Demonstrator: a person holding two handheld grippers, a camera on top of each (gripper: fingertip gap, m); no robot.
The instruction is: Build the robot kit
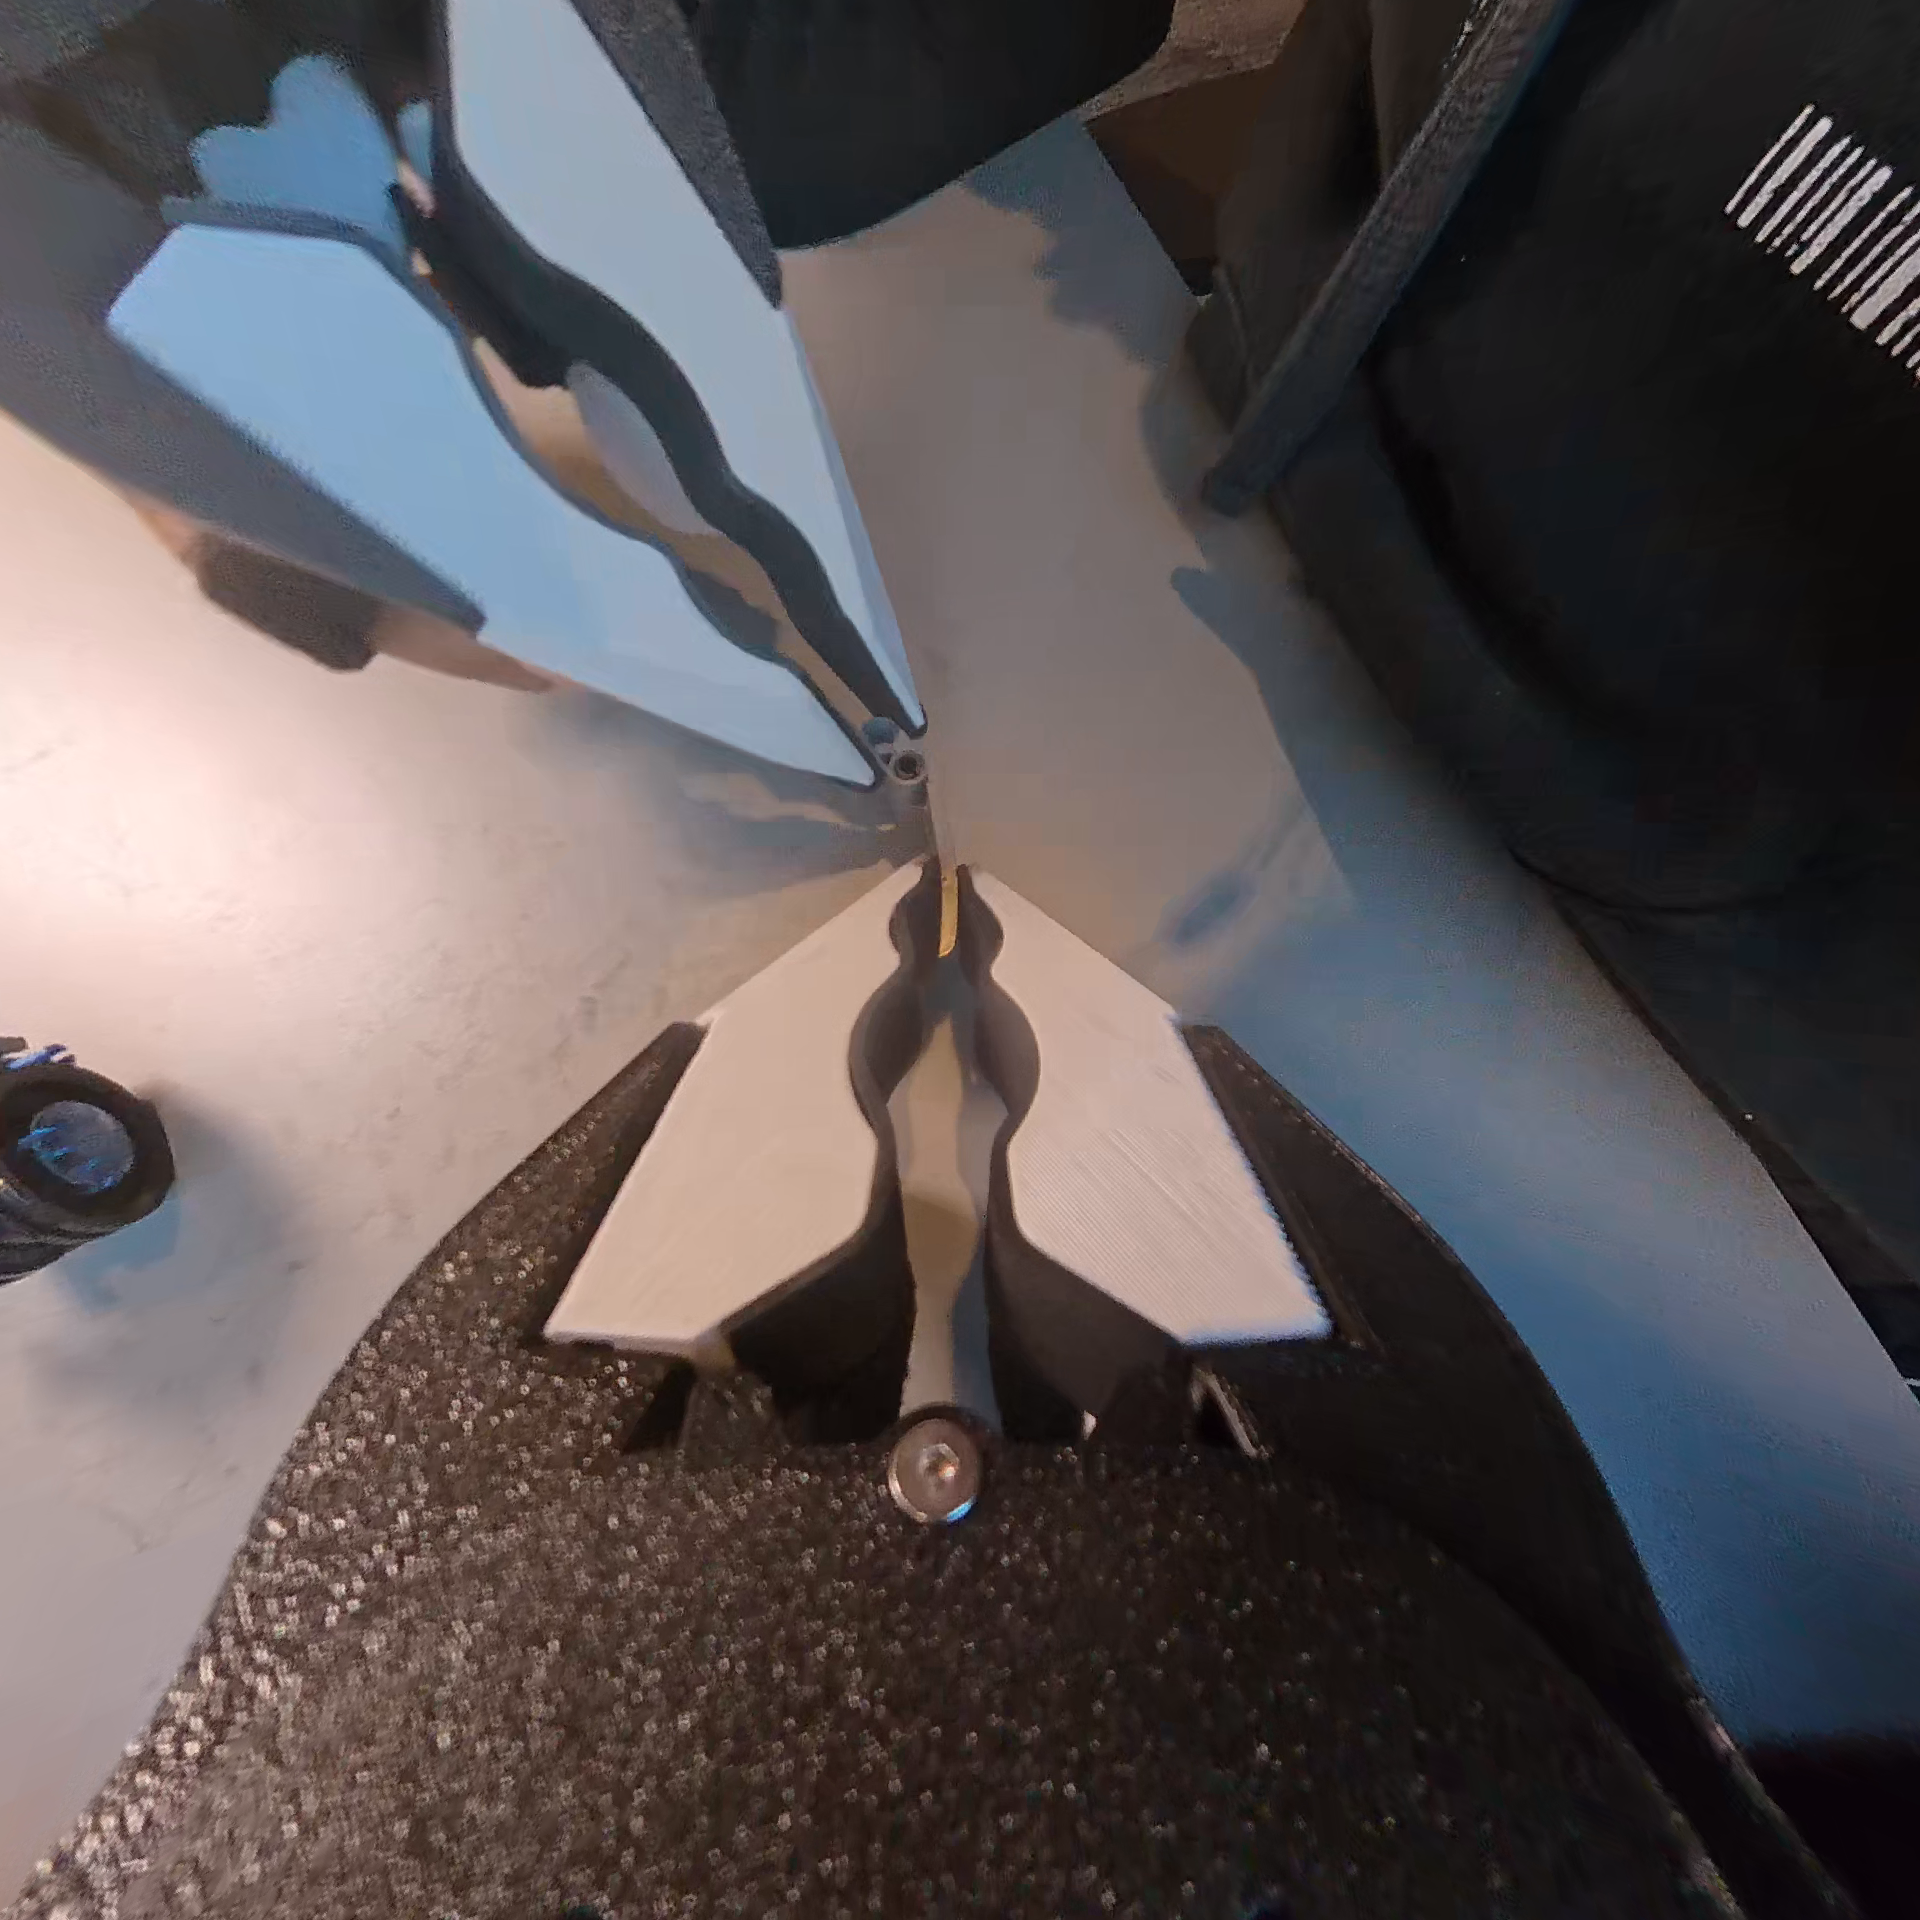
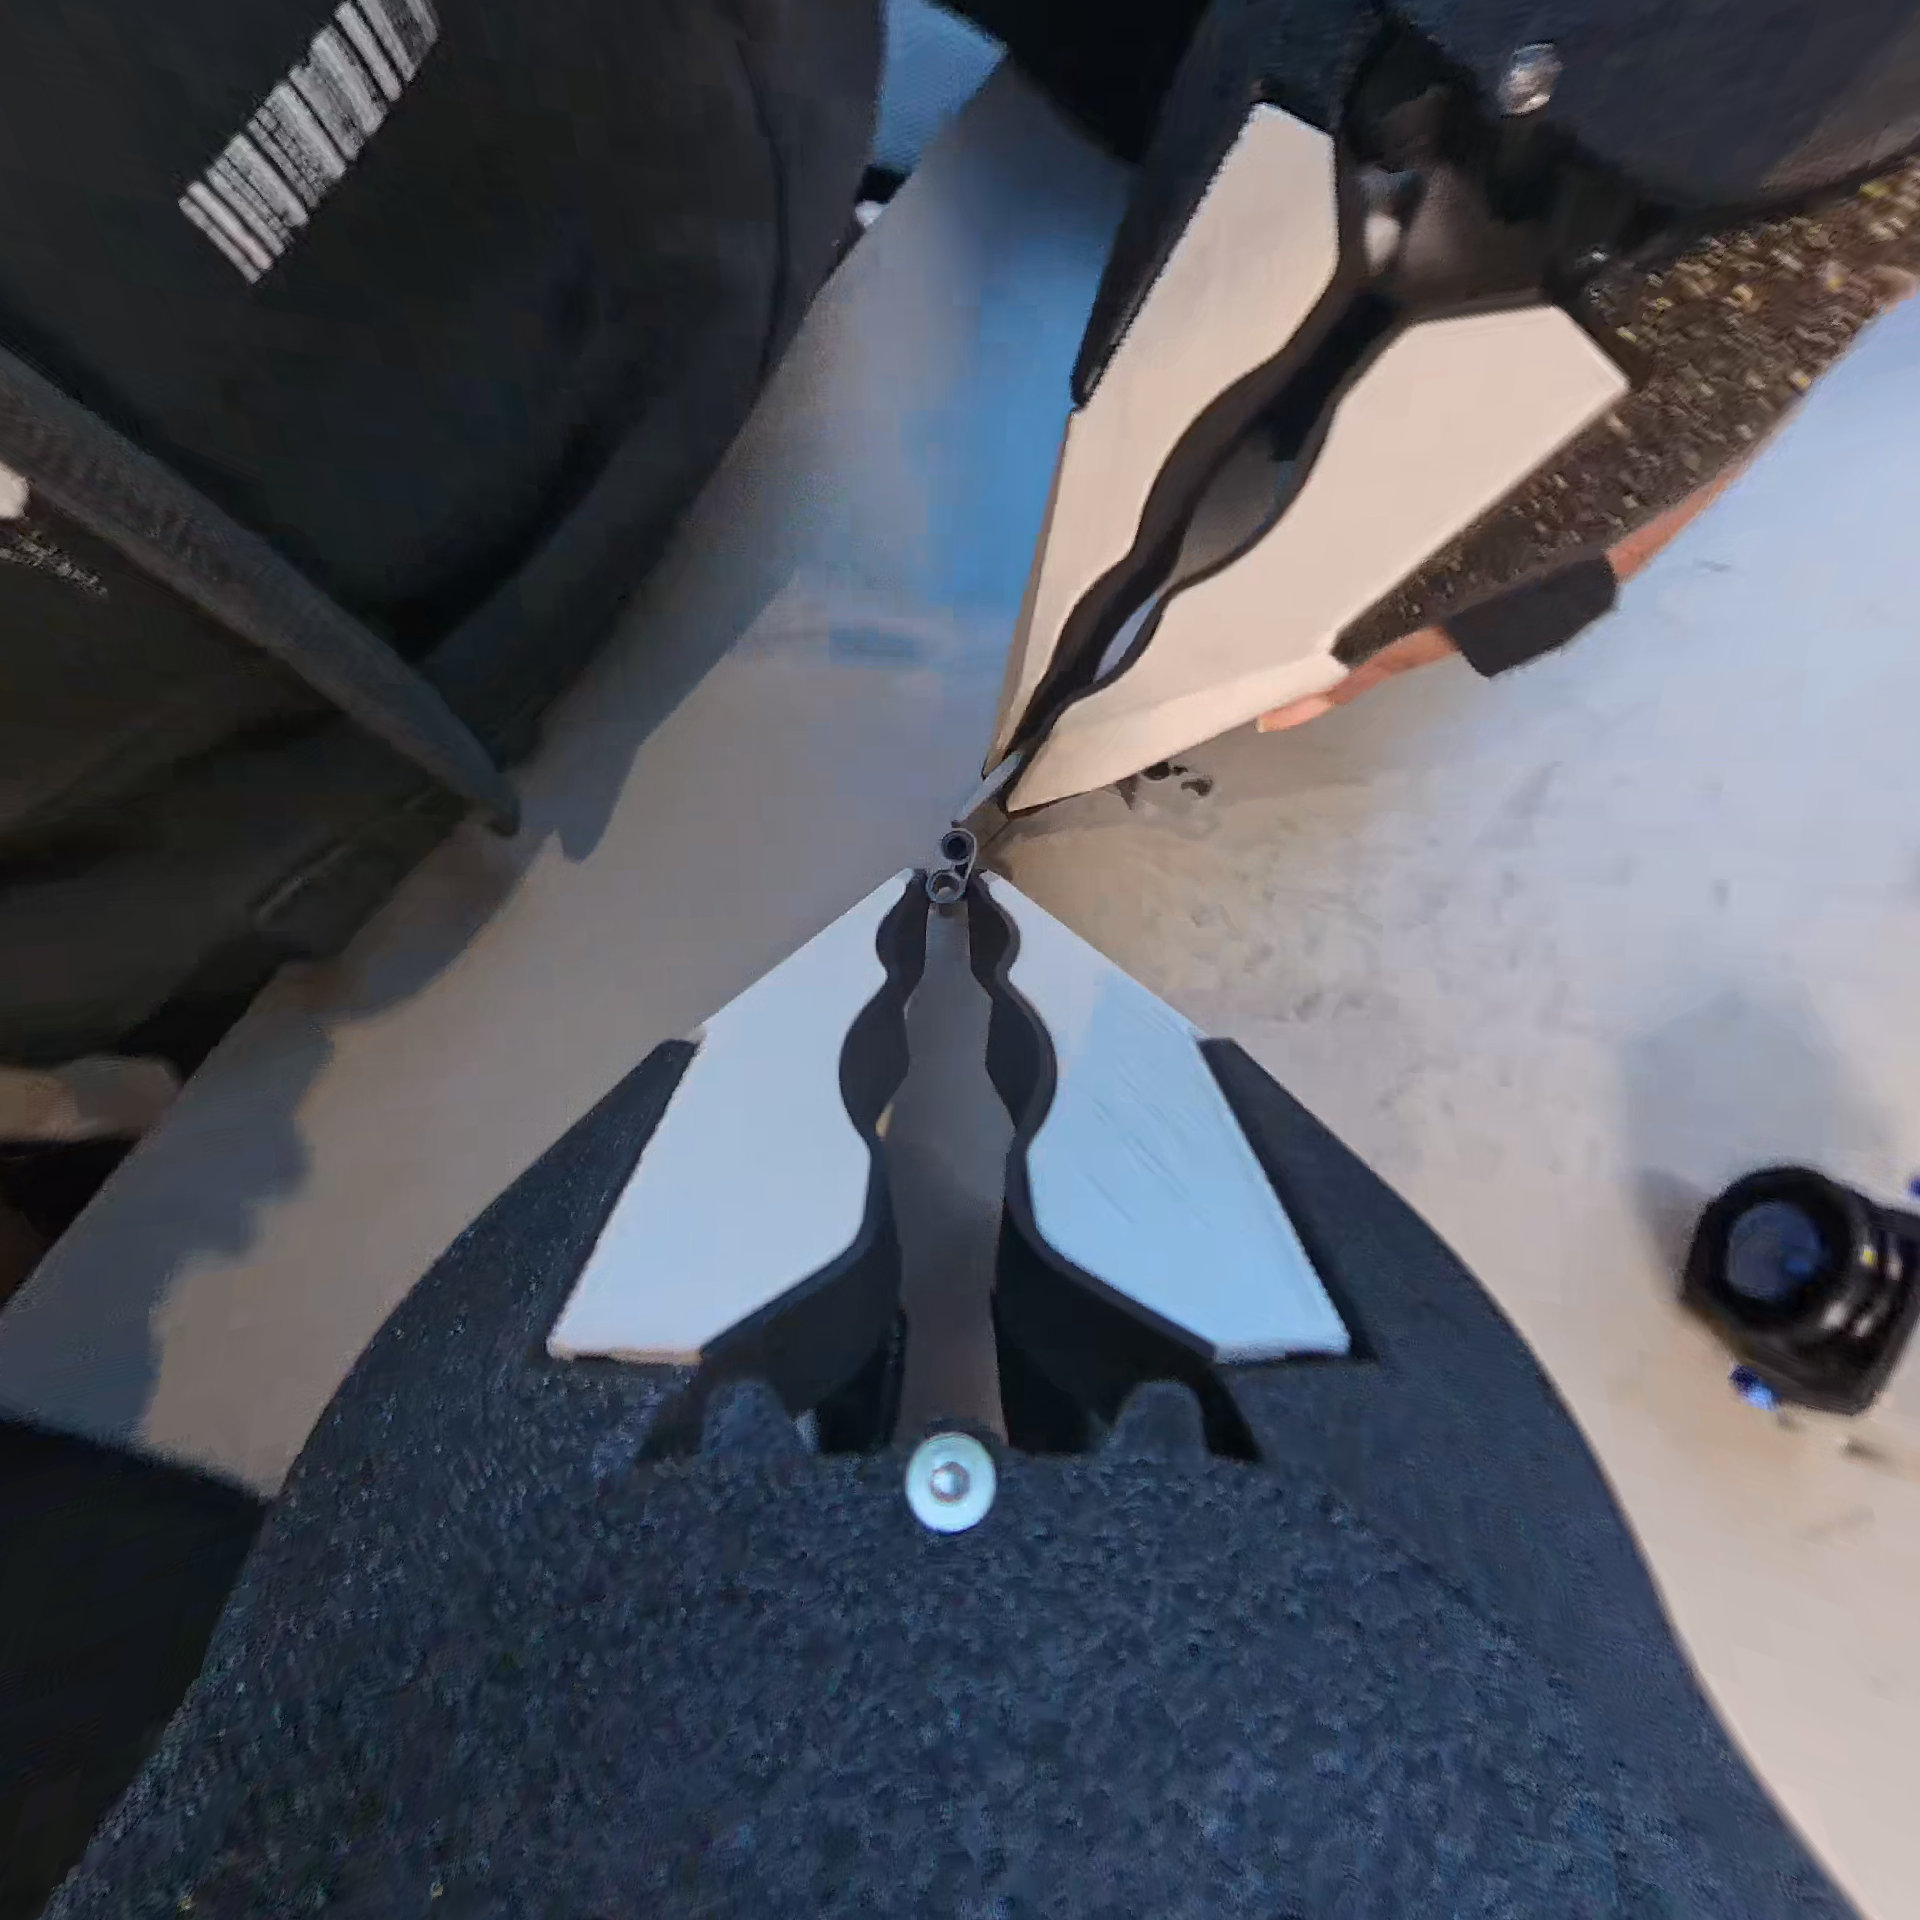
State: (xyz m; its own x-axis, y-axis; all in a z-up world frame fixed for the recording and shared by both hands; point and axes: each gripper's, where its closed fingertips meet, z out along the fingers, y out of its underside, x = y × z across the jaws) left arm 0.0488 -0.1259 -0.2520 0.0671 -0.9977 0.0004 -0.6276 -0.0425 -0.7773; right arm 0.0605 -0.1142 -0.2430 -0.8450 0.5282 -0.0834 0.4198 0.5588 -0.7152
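Bench: pale, mottled bench under both of your claws, with blue-tinted light and shadow across it.
Left claw: your left claw is clenched on a thin strip, yellowish where it sits between the tips and pale metal just beyond them.
Right claw: your right claw is clenched on a small metal piece whose end shows two round holes, one above the other.
Meeting point: your two claws come tip to tip above the bench; in the right wrist view the left claw's tip holds its strip just beside the metal piece. Whether strip and piece touch, you cannot tell from these views.
Hand: fingers show under the left claw's body in the right wrist view.
Nearby: a black camera lens lies on the bench, well apart from the claws.
Edge: a person in dark clothing with a white printed patch sits at the bench edge.
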